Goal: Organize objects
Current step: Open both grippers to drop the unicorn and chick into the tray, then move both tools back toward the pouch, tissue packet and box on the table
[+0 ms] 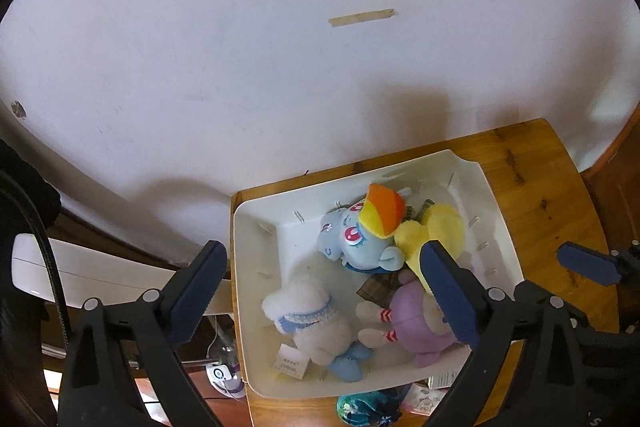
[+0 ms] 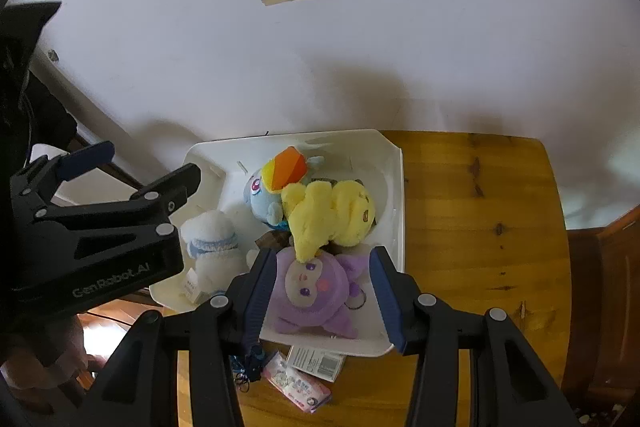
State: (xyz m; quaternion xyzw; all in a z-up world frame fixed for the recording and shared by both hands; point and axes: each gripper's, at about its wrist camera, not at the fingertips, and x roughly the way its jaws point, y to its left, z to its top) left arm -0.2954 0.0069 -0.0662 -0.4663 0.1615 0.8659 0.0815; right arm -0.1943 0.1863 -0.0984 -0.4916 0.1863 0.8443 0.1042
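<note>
A white bin (image 1: 500,227) on a wooden table (image 1: 556,195) holds several plush toys. There is a blue pony with a rainbow mane (image 1: 360,239), a yellow plush (image 1: 440,227), a white plush with a blue scarf (image 1: 312,315) and a purple plush (image 1: 412,323). My left gripper (image 1: 324,291) hangs above the bin, its jaws wide open and empty. The right wrist view shows it at the left (image 2: 132,167). My right gripper (image 2: 324,295) hovers over the purple plush (image 2: 308,287) in the bin (image 2: 396,187), jaws partly apart. No pad presses on the plush.
A pink tissue packet (image 2: 298,383), a printed card (image 2: 316,361) and a blue tasselled toy (image 1: 368,407) lie on the table in front of the bin. A white wall stands right behind it. Bare wood (image 2: 480,227) lies right of the bin. A white appliance (image 1: 100,271) sits lower left.
</note>
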